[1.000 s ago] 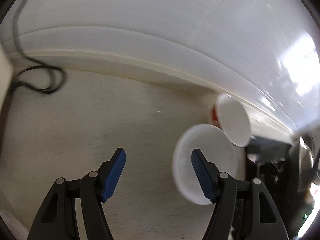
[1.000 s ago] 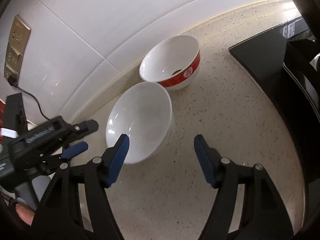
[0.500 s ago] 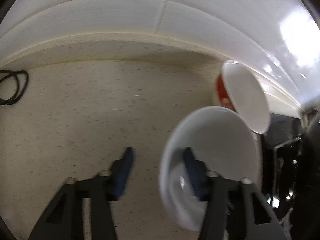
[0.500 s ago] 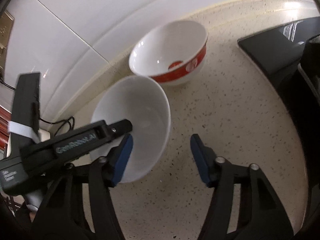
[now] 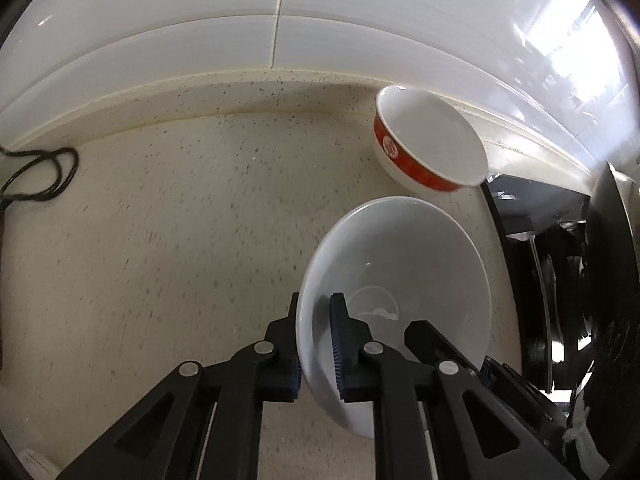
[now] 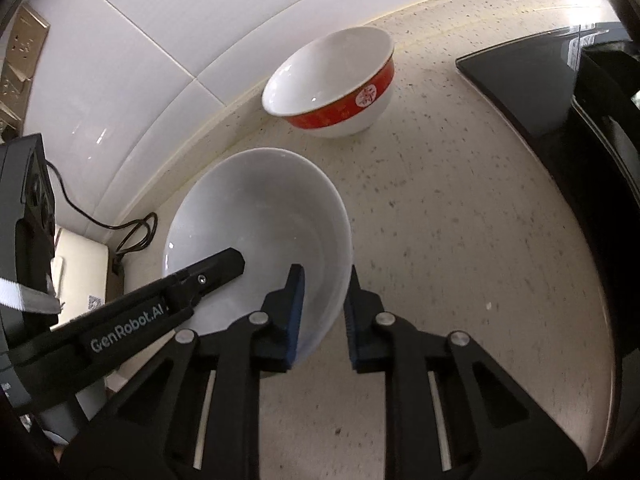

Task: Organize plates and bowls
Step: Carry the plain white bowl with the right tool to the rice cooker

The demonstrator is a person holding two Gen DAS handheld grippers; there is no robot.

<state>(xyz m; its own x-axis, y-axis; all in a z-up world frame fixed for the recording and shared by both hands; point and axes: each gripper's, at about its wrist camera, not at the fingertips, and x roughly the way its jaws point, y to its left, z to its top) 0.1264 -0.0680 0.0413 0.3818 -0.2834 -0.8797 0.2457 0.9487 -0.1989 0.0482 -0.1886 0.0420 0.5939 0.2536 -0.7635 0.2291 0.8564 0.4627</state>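
Since the earlier frames, both tools have been brought in onto the plain white bowl [image 5: 404, 264], which a second ago was lying clear of the open jaws. The left tool [image 5: 316, 336] is now being seen clamped on the bowl's near rim, one blue pad inside the wall and one outside. The right tool [image 6: 324, 308] is being closed at this moment over the opposite rim of the same bowl [image 6: 260, 216], the wall being caught between its pads.

Two bowls are being counted: the plain white one, held between the tools just beside the wall, and a white bowl with a red band [image 6: 336, 84] being left upright on the counter [image 6: 460, 240] a little beyond it, apart from it and near the backsplash. No plates are being shown.

The counter is being seen as pale speckled stone, bordered by glossy white wall tiles [image 5: 280, 8]. A black cable [image 5: 40, 176] is lying looped on it at the left, a wall socket [image 6: 20, 52] is being shown above, and a black hob [image 6: 532, 92] is set in at the right.
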